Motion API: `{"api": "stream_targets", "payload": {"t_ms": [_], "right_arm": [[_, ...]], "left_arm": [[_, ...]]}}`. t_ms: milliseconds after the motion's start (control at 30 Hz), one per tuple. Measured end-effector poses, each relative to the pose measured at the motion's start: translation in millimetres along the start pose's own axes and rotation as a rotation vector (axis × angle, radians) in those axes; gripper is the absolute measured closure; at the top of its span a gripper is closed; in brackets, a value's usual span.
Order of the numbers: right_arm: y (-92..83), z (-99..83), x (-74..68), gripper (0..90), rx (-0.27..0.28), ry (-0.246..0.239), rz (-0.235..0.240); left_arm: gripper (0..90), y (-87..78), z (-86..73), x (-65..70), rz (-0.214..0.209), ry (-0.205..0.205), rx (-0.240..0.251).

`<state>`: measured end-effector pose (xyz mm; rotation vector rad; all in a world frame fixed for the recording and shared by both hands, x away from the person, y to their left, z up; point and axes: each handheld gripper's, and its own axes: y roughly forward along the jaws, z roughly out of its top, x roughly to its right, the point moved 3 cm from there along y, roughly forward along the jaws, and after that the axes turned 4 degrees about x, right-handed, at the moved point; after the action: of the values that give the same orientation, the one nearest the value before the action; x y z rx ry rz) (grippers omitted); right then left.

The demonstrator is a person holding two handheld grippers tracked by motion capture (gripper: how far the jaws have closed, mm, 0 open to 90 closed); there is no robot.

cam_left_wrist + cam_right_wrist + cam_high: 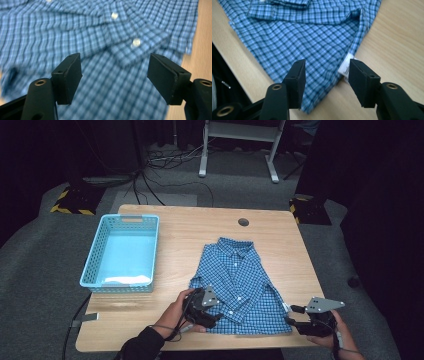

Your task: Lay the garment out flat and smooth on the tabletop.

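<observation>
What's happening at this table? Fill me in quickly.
A person is working on a blue checked shirt spread on the wooden table, a gripper in each hand. The left gripper hovers open over the shirt's front near the buttons. The right gripper stands open at the hem corner by the white care label, gripping nothing. A light blue basket waits to the left.

The left tool (212, 317) sits low over the near hem of the checked shirt (235, 280), jaws spread wide with nothing between them. The right tool (295, 320) rests at the shirt's near right corner, jaws apart, seemingly gripping nothing.
</observation>
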<state>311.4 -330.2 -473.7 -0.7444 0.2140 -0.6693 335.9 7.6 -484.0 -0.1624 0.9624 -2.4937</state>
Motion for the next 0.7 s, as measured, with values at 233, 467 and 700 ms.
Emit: {"api": "stream_targets", "payload": {"t_ms": [233, 467, 700], "right_arm": [[28.6, 18.3, 2.7, 44.2, -0.022, -0.029, 0.018], [53.8, 32.0, 12.3, 41.0, -0.031, -0.032, 0.009], [70.2, 36.5, 12.1, 40.5, -0.041, -0.038, 0.009]], "left_arm": [[30.4, 37.0, 30.8, 8.9, -0.043, 0.046, -0.014], [37.9, 62.9, 41.6, 9.2, -0.039, 0.069, -0.06], [51.0, 73.4, 41.8, 3.9, -0.009, 0.083, -0.091]]}}
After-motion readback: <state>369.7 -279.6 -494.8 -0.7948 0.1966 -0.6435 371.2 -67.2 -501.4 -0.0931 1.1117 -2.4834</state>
